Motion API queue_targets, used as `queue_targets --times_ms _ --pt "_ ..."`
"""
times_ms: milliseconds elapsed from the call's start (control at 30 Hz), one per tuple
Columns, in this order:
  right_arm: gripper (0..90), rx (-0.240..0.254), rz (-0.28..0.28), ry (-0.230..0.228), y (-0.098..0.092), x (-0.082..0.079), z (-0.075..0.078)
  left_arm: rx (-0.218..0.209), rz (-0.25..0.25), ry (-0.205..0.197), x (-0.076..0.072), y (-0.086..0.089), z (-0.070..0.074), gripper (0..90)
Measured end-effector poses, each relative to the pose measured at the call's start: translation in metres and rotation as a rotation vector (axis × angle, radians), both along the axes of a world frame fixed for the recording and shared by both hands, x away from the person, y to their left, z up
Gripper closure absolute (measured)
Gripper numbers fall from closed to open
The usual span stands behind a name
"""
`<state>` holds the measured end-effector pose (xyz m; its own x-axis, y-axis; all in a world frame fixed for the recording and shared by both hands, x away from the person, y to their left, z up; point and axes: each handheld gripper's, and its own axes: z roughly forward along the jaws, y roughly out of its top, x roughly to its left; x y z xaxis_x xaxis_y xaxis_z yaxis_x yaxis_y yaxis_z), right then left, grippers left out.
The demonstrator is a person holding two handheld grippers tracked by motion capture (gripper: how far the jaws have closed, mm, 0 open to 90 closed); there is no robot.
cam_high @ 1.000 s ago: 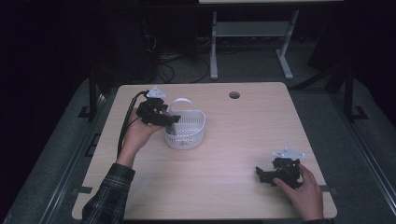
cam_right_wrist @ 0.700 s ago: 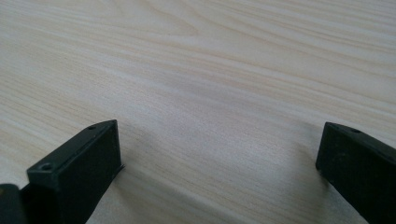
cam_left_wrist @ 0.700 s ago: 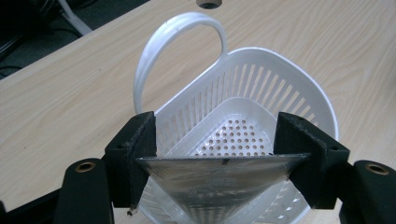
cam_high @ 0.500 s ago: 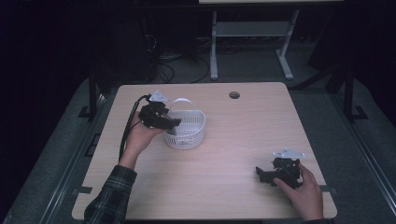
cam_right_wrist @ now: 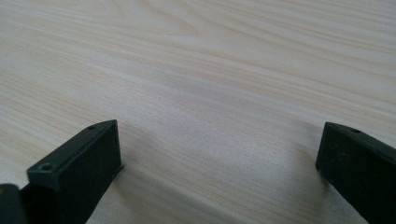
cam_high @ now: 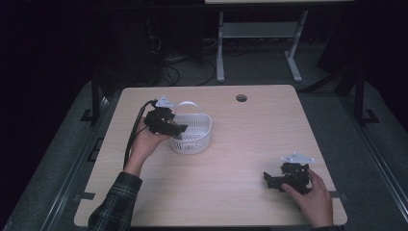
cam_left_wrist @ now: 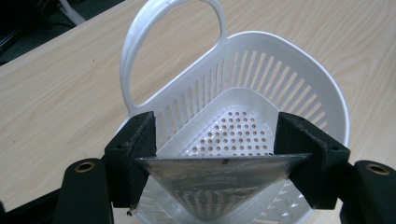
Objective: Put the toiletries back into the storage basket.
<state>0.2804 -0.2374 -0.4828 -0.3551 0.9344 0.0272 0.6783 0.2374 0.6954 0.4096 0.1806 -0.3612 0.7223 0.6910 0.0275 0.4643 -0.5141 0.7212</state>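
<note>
Nothing much shifting vs earlier frames: both hands staying put. Left gripper (cam_high: 174, 128) is hovering over the white basket (cam_high: 192, 134) at table (cam_high: 240, 144) left-centre, jaws clamped on a clear perforated triangular tray (cam_left_wrist: 229, 140) w/ a silvery edge. Step, I'd guess, is lowering the tray into the basket; next move is needing jaws to part once it's seated. Right gripper (cam_high: 269, 180) is resting near front right, jaws wide apart, holding nothing. Left gripper view is giving tray detail + basket handle (cam_left_wrist: 154, 42); high view is too coarse for that.

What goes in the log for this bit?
left gripper: shut on packet, over basket | right gripper: open, empty, low over table
</note>
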Motion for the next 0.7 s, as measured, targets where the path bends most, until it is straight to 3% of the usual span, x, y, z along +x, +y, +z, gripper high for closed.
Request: queue_targets --times_ms 167,333,700 --pt "0.0 0.000 0.000 0.000 0.000 0.000 0.000 0.008 0.003 0.006 0.001 0.001 0.000 21.8" --pt "0.0 0.000 0.000 0.000 0.000 0.000 0.000 -0.010 -0.001 -0.004 -0.001 0.002 0.000 13.4" --pt "0.0 0.000 0.000 0.000 0.000 0.000 0.000 -0.028 -0.015 -0.021 -0.009 0.011 0.011 13.0"
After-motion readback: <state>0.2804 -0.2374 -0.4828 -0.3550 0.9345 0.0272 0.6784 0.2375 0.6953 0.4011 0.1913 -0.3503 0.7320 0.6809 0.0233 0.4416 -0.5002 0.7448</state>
